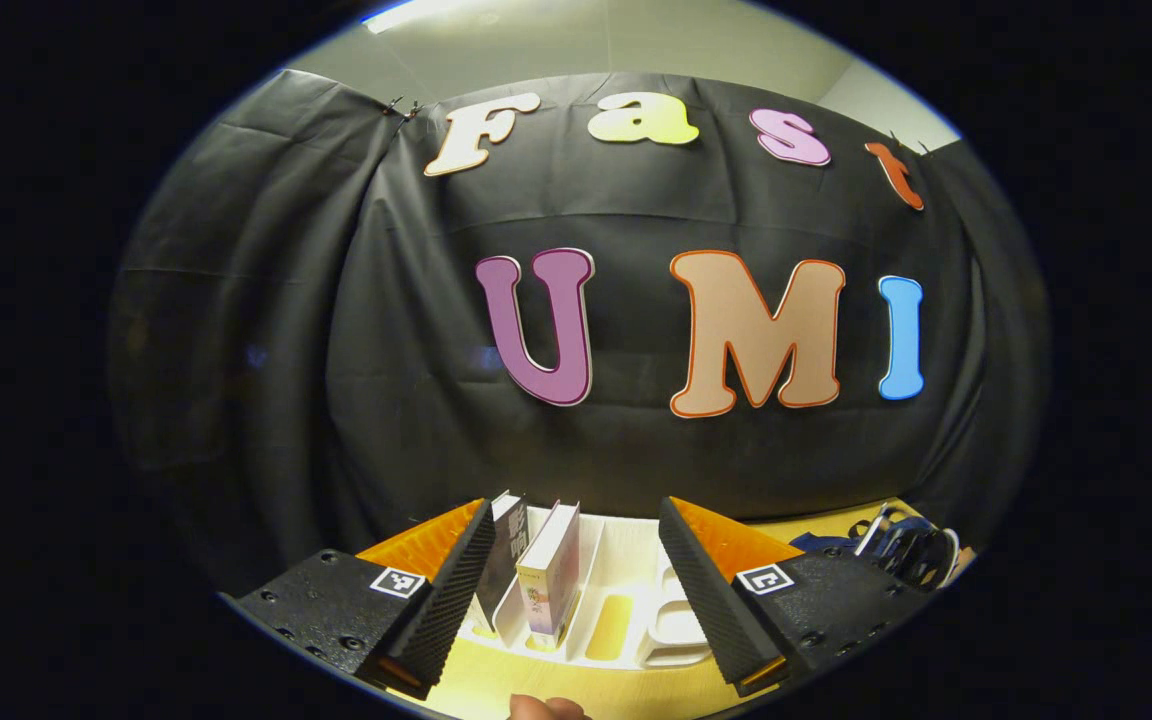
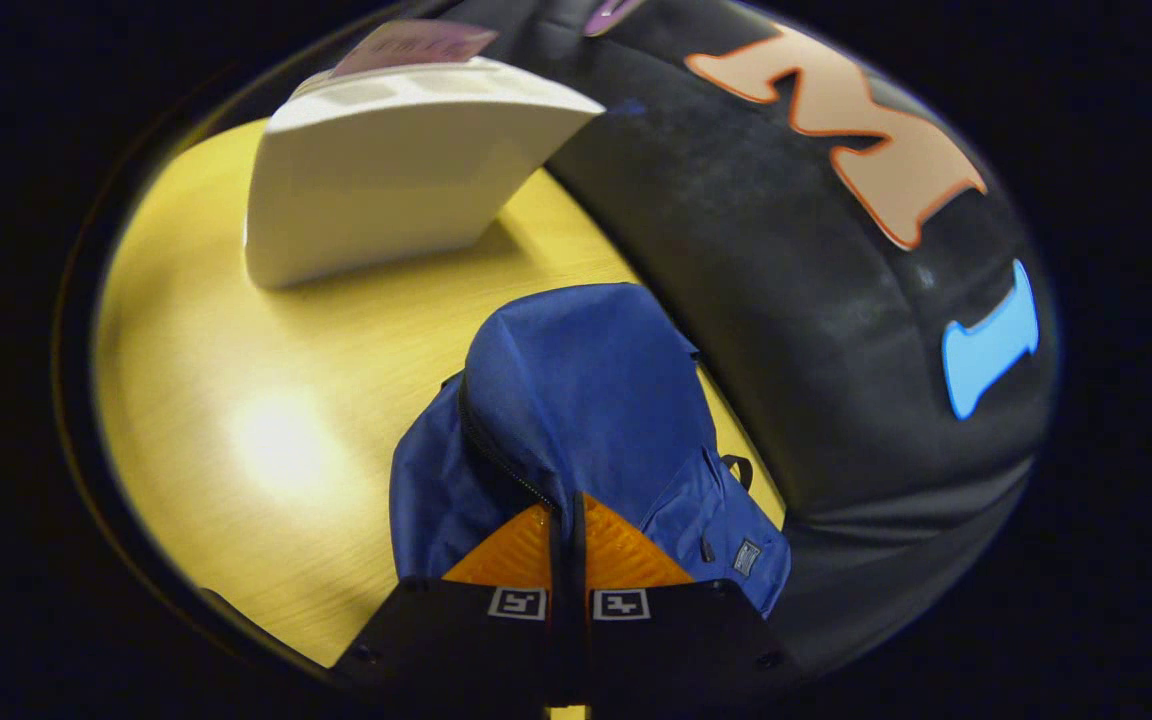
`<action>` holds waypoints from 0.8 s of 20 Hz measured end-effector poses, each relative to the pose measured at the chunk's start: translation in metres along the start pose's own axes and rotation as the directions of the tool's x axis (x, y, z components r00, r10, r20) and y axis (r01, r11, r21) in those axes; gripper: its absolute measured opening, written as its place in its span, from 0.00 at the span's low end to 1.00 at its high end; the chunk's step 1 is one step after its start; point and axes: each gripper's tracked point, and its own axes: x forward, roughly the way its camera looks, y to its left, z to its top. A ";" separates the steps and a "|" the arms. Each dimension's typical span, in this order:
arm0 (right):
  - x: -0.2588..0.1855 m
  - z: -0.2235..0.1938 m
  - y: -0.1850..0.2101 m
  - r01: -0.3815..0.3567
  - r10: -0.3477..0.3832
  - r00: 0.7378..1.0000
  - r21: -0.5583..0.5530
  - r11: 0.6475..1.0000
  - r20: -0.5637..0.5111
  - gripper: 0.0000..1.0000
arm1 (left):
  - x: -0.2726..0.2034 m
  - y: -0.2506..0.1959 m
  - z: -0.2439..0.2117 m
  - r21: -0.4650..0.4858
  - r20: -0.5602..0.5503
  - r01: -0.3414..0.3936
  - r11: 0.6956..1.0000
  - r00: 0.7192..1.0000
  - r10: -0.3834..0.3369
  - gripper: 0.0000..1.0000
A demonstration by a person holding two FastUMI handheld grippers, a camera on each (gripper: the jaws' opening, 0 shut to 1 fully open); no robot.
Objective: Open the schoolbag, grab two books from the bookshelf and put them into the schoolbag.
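Hand-held gripper (image 2: 566, 515) on soft blue schoolbag (image 2: 586, 400)

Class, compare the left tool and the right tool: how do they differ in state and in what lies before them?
The left tool is wide open; the right tool has its fingers together. The left tool faces the books in the white rack; the right tool sits at the blue bag. Both have orange-backed black fingers.

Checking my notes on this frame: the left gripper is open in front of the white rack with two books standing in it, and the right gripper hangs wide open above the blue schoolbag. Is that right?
One thing is wrong: the right gripper is shut, not wide open. The right gripper view shows its fingers closed together at the zipper of the blue schoolbag. The rest holds: in the left gripper view the left gripper is open before the white rack with two books.
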 end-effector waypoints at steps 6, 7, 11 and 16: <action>-0.028 0.009 -0.053 -0.040 0.002 0.995 0.401 0.915 0.095 0.04 | 0.020 0.023 -0.007 0.017 -0.026 -0.029 0.999 0.999 0.029 0.96; -0.029 0.007 -0.058 -0.055 0.005 0.994 0.462 0.885 0.110 0.02 | 0.023 0.026 -0.009 0.020 -0.030 -0.030 0.999 0.999 0.031 0.96; -0.039 0.004 -0.084 -0.093 -0.014 0.988 0.655 0.749 0.156 0.03 | 0.035 0.037 -0.019 0.020 -0.063 -0.041 0.999 0.997 0.042 0.96; -0.048 -0.015 -0.104 -0.126 -0.069 0.981 0.865 0.486 0.181 0.03 | 0.056 0.042 -0.034 0.029 -0.116 -0.026 0.999 0.993 0.029 0.96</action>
